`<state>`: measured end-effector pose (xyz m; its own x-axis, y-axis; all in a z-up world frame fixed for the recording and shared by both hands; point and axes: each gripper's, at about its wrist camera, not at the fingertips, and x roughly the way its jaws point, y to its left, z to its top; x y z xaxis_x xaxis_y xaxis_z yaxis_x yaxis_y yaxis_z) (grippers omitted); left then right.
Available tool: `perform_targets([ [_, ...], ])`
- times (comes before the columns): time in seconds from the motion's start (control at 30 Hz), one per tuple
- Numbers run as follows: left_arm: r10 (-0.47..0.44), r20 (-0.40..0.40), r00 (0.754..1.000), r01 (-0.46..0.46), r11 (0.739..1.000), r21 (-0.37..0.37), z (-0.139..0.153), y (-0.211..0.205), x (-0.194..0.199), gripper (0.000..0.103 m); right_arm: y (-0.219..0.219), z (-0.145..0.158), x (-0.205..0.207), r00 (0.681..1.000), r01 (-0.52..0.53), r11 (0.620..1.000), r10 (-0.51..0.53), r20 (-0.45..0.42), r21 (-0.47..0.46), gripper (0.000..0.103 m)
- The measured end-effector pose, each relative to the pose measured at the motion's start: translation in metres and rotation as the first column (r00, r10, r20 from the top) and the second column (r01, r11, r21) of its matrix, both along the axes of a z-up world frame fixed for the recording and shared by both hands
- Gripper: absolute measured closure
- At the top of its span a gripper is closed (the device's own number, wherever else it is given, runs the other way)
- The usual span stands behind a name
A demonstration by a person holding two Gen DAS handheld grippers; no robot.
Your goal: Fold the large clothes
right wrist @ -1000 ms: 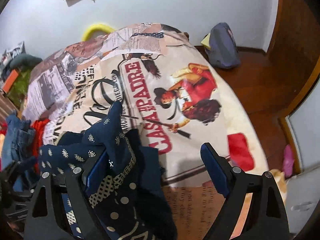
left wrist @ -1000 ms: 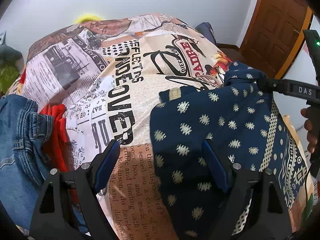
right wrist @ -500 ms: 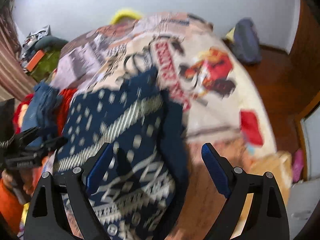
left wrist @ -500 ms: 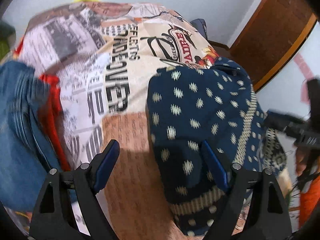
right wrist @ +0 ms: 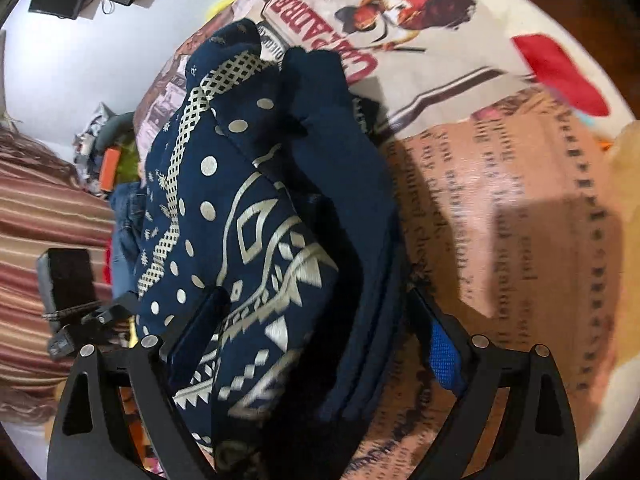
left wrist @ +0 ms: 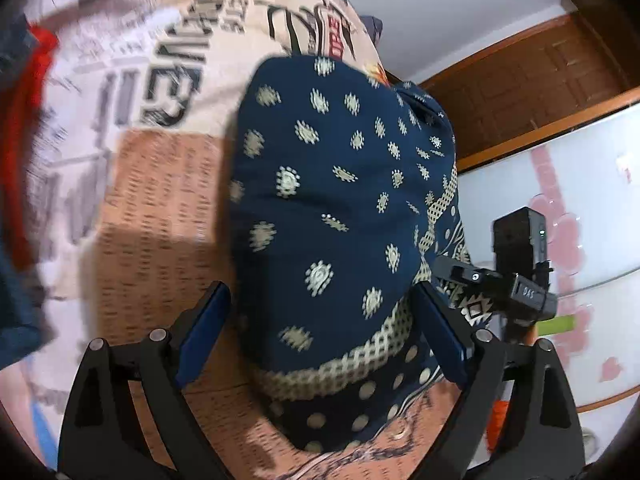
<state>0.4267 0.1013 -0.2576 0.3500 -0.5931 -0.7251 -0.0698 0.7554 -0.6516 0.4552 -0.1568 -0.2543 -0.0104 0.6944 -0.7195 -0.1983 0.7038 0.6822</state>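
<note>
Here the navy garment [left wrist: 332,208] lies bunched on the bed [left wrist: 160,208], over the peach, text-printed patch of the newspaper-and-poster bedspread. From the left wrist view its upper layer is dark blue cloth scattered with small cream star-like motifs, domed up rather than flat. A cream lattice band runs along its lower edge, and below that sits a row of cream dots on a darker strip. From the right wrist view the same garment [right wrist: 256,216] shows a different face: the lattice band climbs diagonally, round dots flank it, and bold cream diamond and zigzag figures fill the near part. Beside that patterned panel a plain navy fold stands up in thick layers, casting a shadow onto the bedspread to its right.

The left hand-held gripper [left wrist: 320,332] has its blue-padded fingers spread wide, one on each side of the garment's near end, and is not clamped on the cloth. The right hand-held gripper [right wrist: 316,336] is likewise spread apart, its left finger against the patterned panel and its right finger beside the plain fold; no pinch is visible.

Blue jeans [right wrist: 126,216] and a red cloth [left wrist: 28,128] lie at the bed's left side. A brown wooden door [left wrist: 532,88] stands beyond the bed.
</note>
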Motion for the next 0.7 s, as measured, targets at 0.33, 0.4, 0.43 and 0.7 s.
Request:
perform_targets([
  [0.33,0.014,-0.023,1.0,-0.015,1.0,-0.024,-0.012,-0.019,0.023,0.004,0.031,0.004,-0.003,0.999,-0.039,0.997,0.039,-0.009,0.059,0.022],
  [0.4,0.016,-0.017,1.0,-0.017,0.999,-0.029,-0.011,-0.017,0.022,0.009,0.033,0.009,-0.008,0.999,-0.038,0.997,0.039,-0.009,0.06,0.029],
  [0.43,0.016,-0.009,1.0,-0.016,1.0,-0.025,-0.009,-0.017,0.021,0.014,0.034,0.012,-0.01,0.999,-0.033,0.998,0.034,-0.007,0.06,0.036],
  [0.7,0.005,0.071,0.997,-0.005,1.0,-0.003,0.031,-0.01,-0.002,0.04,0.056,0.045,-0.019,0.999,-0.044,0.997,0.044,0.003,0.062,0.071],
])
